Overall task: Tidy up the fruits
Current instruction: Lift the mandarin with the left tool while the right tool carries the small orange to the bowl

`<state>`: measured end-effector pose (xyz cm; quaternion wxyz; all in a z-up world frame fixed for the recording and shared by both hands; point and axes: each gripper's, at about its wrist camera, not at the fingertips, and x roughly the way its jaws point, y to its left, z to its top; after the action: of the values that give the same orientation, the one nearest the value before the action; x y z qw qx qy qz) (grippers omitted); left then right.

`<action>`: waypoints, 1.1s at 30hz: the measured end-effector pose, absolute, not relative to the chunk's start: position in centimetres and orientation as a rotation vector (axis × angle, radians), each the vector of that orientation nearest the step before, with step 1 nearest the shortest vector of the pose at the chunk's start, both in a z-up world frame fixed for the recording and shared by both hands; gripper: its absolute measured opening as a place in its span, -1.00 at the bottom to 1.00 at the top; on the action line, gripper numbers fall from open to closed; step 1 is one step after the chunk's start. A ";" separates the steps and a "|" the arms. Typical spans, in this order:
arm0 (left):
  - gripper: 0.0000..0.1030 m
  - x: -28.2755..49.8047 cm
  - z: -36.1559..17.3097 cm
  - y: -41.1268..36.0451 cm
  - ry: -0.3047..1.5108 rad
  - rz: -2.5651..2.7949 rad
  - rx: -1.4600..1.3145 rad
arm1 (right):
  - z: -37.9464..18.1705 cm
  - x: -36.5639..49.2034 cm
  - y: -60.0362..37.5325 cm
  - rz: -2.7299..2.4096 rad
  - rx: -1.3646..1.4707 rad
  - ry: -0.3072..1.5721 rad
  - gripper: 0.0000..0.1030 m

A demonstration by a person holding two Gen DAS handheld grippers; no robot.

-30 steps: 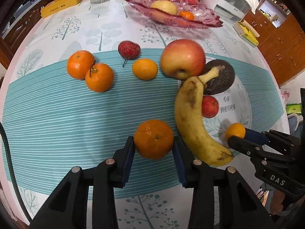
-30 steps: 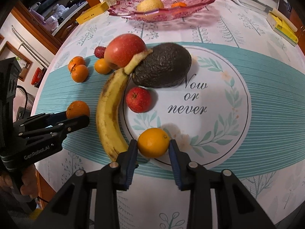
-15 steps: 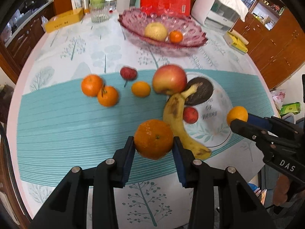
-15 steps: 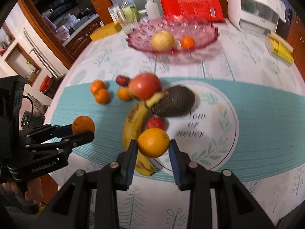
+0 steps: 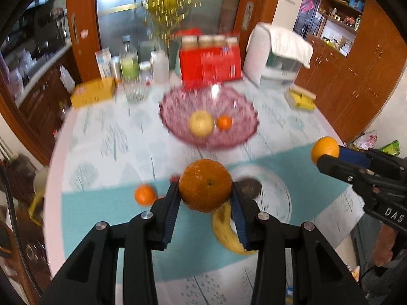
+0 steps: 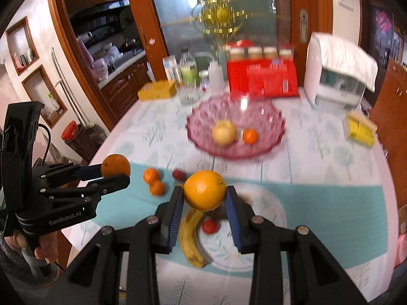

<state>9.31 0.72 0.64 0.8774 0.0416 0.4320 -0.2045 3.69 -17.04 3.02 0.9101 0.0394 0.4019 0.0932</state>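
Observation:
My left gripper [image 5: 205, 195] is shut on a dark orange tangerine [image 5: 205, 185] and holds it high above the table; it also shows in the right wrist view [image 6: 115, 170]. My right gripper [image 6: 204, 198] is shut on a lighter orange [image 6: 204, 190], also raised, seen in the left wrist view [image 5: 325, 149]. The pink glass fruit bowl [image 5: 236, 106] stands at the back with a yellow apple [image 5: 201, 123] and a small tangerine [image 5: 224, 122] in it. A banana [image 6: 189, 239], a small red fruit [image 6: 209, 226] and two tangerines [image 6: 154, 181] lie on the table below.
A red box [image 6: 262, 78], a white appliance [image 6: 338, 76], bottles and a glass [image 6: 188, 94], and yellow boxes [image 6: 157, 90] stand behind and beside the bowl. A dark avocado [image 5: 250, 186] lies on the round printed patch of the cloth.
Both grippers have risen well above the table with their oranges and tilted up. The bowl and the room behind it have come into view.

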 end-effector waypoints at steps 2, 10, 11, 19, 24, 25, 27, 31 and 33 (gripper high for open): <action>-0.26 10.1 2.6 0.5 0.866 -0.421 0.103 | 4.8 4.3 -17.4 0.191 0.065 0.800 -0.35; -0.26 15.0 8.7 -0.8 0.776 -0.399 0.170 | 10.8 9.1 -19.7 0.144 0.023 0.733 -0.35; -0.26 16.1 9.2 -1.0 0.768 -0.388 0.180 | 11.3 10.0 -20.0 0.132 0.023 0.731 -0.35; -0.26 24.5 7.5 -3.8 0.831 -0.387 0.218 | 10.8 18.3 -22.3 0.073 0.060 0.779 -0.34; -0.26 29.8 2.8 -6.5 0.895 -0.381 0.249 | 5.9 23.2 -22.8 0.065 0.080 0.867 -0.34; -0.26 30.8 1.5 -7.0 0.909 -0.375 0.257 | 4.6 24.0 -22.9 0.065 0.086 0.891 -0.34; -0.26 32.7 -1.1 -7.8 0.945 -0.363 0.259 | 2.1 25.2 -23.0 0.065 0.097 0.934 -0.34; -0.26 35.8 -6.0 -8.6 1.032 -0.334 0.238 | -3.5 27.2 -22.8 0.077 0.118 1.034 -0.34; -0.26 37.3 -8.6 -9.0 1.076 -0.325 0.229 | -6.5 27.9 -22.7 0.083 0.124 1.086 -0.34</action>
<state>37.32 -8.99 -8.55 0.8398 0.1085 0.5092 -0.1539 27.91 -22.69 -6.52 0.8536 0.0588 0.5161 0.0396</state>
